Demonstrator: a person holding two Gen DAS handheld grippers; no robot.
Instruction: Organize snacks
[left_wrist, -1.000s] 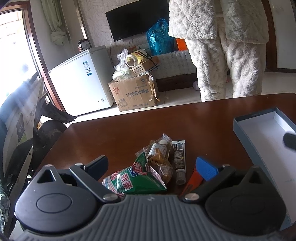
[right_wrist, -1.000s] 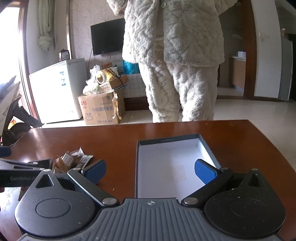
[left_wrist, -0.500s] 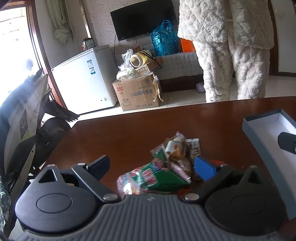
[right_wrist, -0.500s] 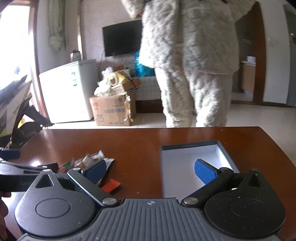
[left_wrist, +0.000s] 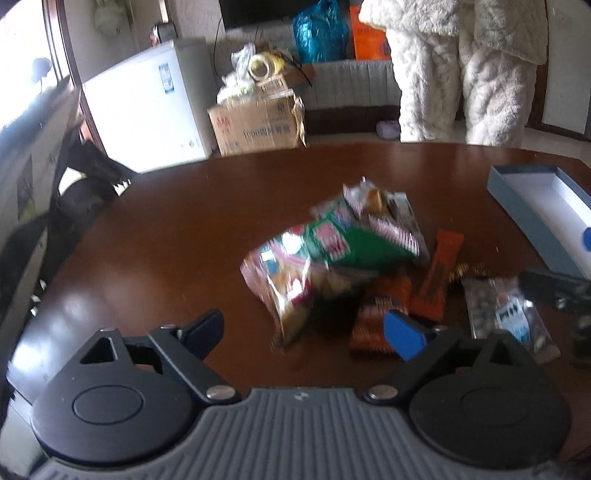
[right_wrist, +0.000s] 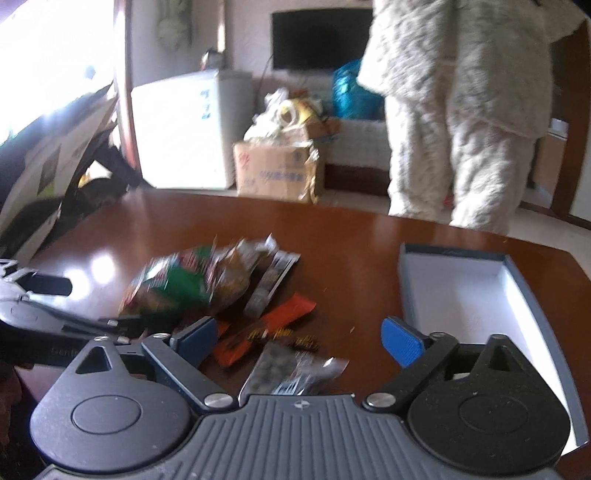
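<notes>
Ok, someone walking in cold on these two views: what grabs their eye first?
Probably the heap of snack packets in the middle of the dark wooden table, topped by a green bag. To its right sits an open blue box, white inside and holding nothing visible. Behind the table stands a person in a fluffy pale suit.

Both tools (left_wrist: 304, 330) (right_wrist: 297, 341) closing — nothing gripped
</notes>
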